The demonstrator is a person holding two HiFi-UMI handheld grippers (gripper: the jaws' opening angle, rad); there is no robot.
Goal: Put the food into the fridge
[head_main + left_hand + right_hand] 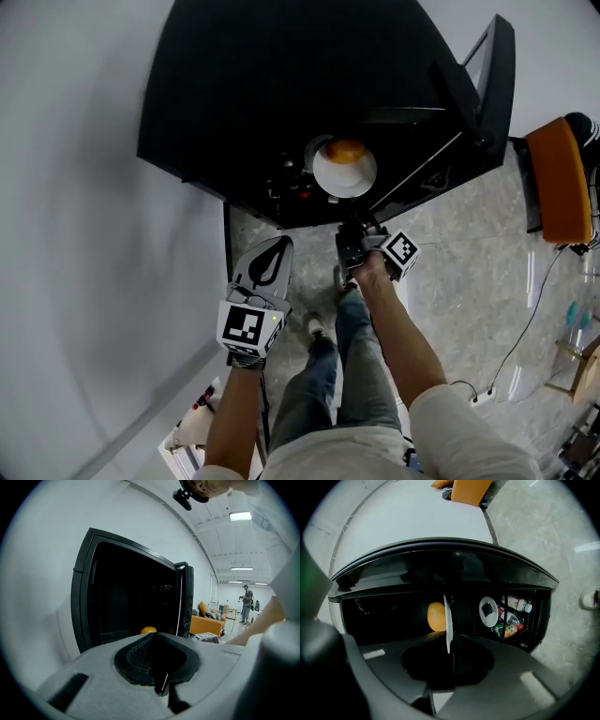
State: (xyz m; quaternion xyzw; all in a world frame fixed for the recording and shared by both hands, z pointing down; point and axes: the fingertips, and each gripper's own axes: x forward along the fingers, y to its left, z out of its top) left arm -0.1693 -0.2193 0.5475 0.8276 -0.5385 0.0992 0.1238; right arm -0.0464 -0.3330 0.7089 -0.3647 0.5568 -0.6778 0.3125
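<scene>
Already the black fridge [234, 94] fills the upper middle of the head view, its door [492, 84] swung open at upper right. The white plate [344, 176] sits in its mouth with a round orange food item [346, 150] on it. The right gripper [351, 234] is clamped on the plate's near rim, so I'd judge setting down and letting go are left, while the left gripper [274, 255], lower left of centre, is closed on nothing.
</scene>
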